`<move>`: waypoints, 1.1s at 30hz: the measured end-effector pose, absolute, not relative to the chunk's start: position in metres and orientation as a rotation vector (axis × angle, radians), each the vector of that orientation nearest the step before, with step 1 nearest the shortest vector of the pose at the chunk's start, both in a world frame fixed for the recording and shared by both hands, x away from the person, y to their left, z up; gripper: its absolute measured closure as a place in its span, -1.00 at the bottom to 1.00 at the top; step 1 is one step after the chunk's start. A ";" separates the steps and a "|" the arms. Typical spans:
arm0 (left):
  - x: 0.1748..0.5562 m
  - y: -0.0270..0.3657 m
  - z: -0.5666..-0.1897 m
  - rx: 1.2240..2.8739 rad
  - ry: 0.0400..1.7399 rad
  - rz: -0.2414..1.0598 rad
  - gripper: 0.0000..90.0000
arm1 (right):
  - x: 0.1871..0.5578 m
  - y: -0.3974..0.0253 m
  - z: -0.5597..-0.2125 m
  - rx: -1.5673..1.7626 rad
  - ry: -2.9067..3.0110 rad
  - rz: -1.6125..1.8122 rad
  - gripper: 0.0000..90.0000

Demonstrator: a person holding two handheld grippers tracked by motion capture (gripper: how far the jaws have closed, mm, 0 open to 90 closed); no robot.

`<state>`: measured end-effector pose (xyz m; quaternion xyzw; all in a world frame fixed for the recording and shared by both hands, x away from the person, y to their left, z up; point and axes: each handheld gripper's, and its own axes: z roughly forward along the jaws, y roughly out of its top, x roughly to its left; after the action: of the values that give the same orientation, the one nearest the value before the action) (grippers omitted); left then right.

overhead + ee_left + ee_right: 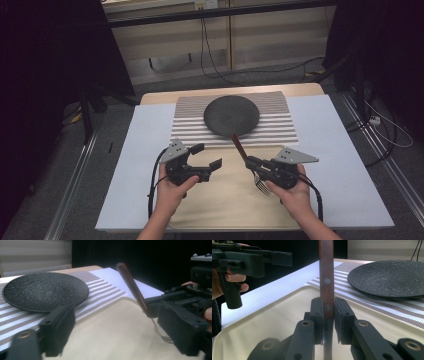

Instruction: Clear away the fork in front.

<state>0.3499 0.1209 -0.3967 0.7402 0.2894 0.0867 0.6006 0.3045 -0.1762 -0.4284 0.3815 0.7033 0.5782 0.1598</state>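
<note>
A fork with a brown wooden handle (238, 144) is held tilted above the beige tray, handle up toward the plate and tines (260, 186) down. My right gripper (249, 162) is shut on it where the handle meets the metal neck. The right gripper view shows the handle (326, 277) pinched upright between both pads (316, 312). My left gripper (207, 156) hovers open and empty to the left of the fork, apart from it. One of its fingers (58, 327) shows in the left gripper view, with the fork (131, 285) and the right gripper (180, 322) beyond.
A dark round plate (231, 116) rests on a striped placemat (280, 127) at the table's far side. The beige tray (225, 200) lies near the front edge on a white sheet (145, 150). Cables and dark stands are on the floor around the table.
</note>
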 end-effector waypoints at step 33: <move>0.356 0.089 -0.404 1.574 0.659 -0.080 0.80 | 0.297 -0.159 -0.423 0.977 2.012 1.676 0.66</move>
<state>0.3563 0.0886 -0.4035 0.6947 0.2909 -0.0354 0.6569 0.2973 -0.1587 -0.4229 0.3442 0.7091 0.5907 0.1726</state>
